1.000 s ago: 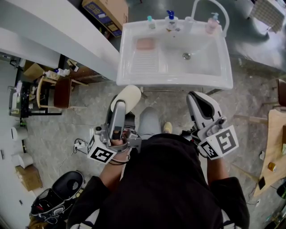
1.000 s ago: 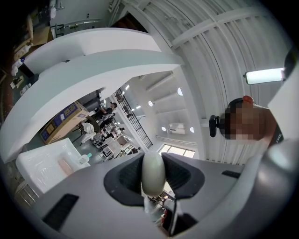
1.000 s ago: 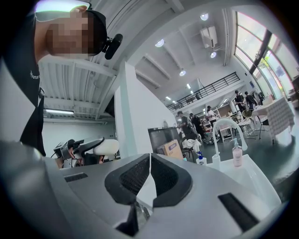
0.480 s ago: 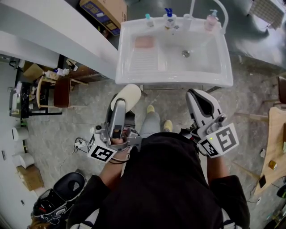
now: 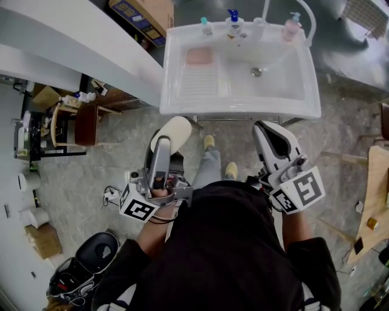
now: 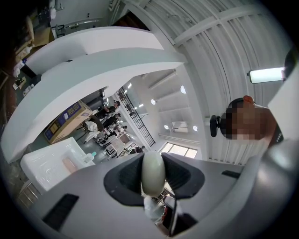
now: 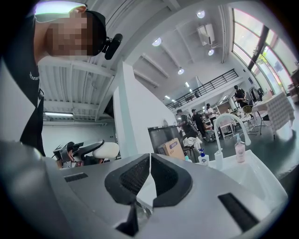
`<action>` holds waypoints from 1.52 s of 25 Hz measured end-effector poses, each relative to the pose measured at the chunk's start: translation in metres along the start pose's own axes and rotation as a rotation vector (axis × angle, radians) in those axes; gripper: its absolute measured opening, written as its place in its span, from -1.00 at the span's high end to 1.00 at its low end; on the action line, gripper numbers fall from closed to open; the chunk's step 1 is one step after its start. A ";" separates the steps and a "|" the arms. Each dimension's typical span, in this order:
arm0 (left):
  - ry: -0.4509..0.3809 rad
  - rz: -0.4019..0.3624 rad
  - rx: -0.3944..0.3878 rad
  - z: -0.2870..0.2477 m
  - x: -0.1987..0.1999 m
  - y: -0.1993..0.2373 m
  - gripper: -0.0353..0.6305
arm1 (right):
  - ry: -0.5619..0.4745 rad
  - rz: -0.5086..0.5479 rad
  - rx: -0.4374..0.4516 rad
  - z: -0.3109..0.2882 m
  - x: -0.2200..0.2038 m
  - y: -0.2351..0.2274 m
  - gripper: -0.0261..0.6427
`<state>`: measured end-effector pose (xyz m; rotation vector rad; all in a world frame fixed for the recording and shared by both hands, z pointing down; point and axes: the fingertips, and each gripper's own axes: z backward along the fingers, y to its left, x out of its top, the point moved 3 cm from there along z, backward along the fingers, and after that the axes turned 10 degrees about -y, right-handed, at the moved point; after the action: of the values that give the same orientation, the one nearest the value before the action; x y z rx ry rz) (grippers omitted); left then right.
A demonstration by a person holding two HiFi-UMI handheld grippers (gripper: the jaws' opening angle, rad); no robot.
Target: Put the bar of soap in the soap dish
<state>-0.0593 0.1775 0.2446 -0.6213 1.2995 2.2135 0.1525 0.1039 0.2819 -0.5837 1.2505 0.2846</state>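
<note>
Carrying step, by my read: soap is gripped, dish not reached yet. Sink (image 5: pixel 240 110) sits at the far side, well apart from both grippers, which hang near, over the floor (image 5: pixel 109 152).

How to do it well:
- Move the left gripper (image 5: pixel 163 146) far and a bit right, over the sink's left half, where the ribbed board (image 5: pixel 197 82) runs up to the pink dish (image 5: pixel 199 56) in the far-left corner. I take that pink tray for the dish; it's too small to be sure.
- Come in above the sink's near edge, don't clip it.
- Tip down so the bar's flat face meets the dish, lower until it rests, then let go. A smooth rounded bar could slip, so no dropping from height.
- Stay clear of the bottles (image 5: pixel 233 17) on the far edge.
- Right gripper (image 5: pixel 275 138) isn't needed; park it on the right.

Left fingers (image 6: pixel 128 179): partly apart, clamped on the soap (image 6: pixel 153 170), a cream oval bar seen edge-on between the pads.

Right fingers (image 7: pixel 135 177): pressed together, nothing between them.
</note>
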 end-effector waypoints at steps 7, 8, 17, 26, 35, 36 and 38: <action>0.018 0.029 -0.007 -0.016 0.003 0.020 0.55 | 0.026 -0.010 -0.028 -0.017 -0.008 -0.007 0.85; 0.020 0.034 -0.004 -0.018 0.005 0.025 0.55 | 0.029 -0.010 -0.032 -0.022 -0.009 -0.008 0.85; 0.039 0.078 0.003 -0.047 0.018 0.073 0.55 | 0.051 -0.011 -0.064 -0.071 -0.020 -0.020 0.85; 0.040 0.111 -0.009 -0.085 0.041 0.117 0.55 | 0.059 -0.002 -0.078 -0.130 -0.019 -0.033 0.85; 0.037 0.137 -0.029 -0.111 0.057 0.146 0.55 | 0.063 0.024 -0.102 -0.162 -0.016 -0.043 0.85; 0.039 0.137 -0.033 -0.113 0.058 0.148 0.55 | 0.065 0.026 -0.104 -0.165 -0.016 -0.043 0.85; 0.041 0.142 -0.041 -0.117 0.061 0.152 0.55 | 0.070 0.032 -0.109 -0.171 -0.017 -0.044 0.85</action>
<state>-0.1848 0.0203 0.2564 -0.6093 1.3597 2.3587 0.0314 -0.0258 0.2760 -0.6723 1.3191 0.3629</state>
